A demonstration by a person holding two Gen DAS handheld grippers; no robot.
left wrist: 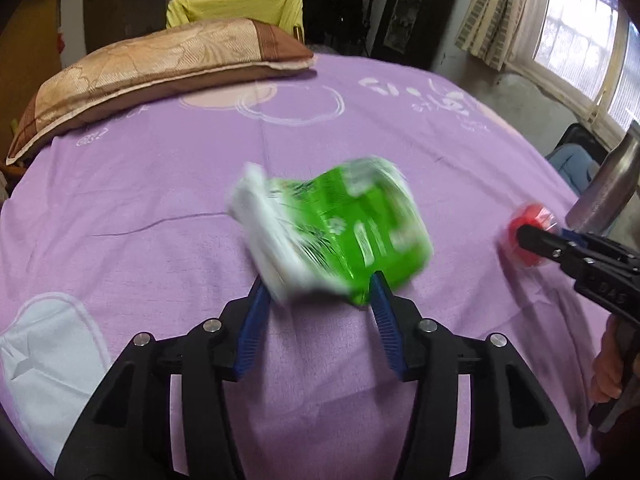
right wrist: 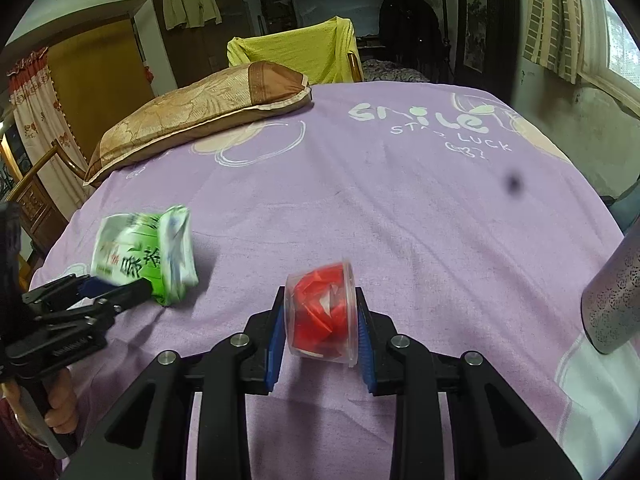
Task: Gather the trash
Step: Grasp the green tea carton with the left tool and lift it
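A crumpled green and white packet (left wrist: 332,232) sits blurred between the tips of my left gripper (left wrist: 318,284), and both blue pads touch its lower edge. From the right wrist view the packet (right wrist: 140,256) hangs at the end of the left gripper (right wrist: 120,292), just above the purple sheet, casting a shadow. My right gripper (right wrist: 320,296) is shut on a clear plastic cup (right wrist: 320,312) stuffed with red wrapper, tipped on its side. In the left wrist view the cup (left wrist: 532,216) shows red at the right gripper's (left wrist: 524,236) tip.
A purple printed sheet (right wrist: 400,200) covers the bed. A brown and gold pillow (right wrist: 200,116) lies at the far left, with a yellow-draped chair (right wrist: 296,48) behind it. A grey metal flask (right wrist: 612,300) stands at the right edge. A person's hand (right wrist: 60,404) holds the left gripper's handle.
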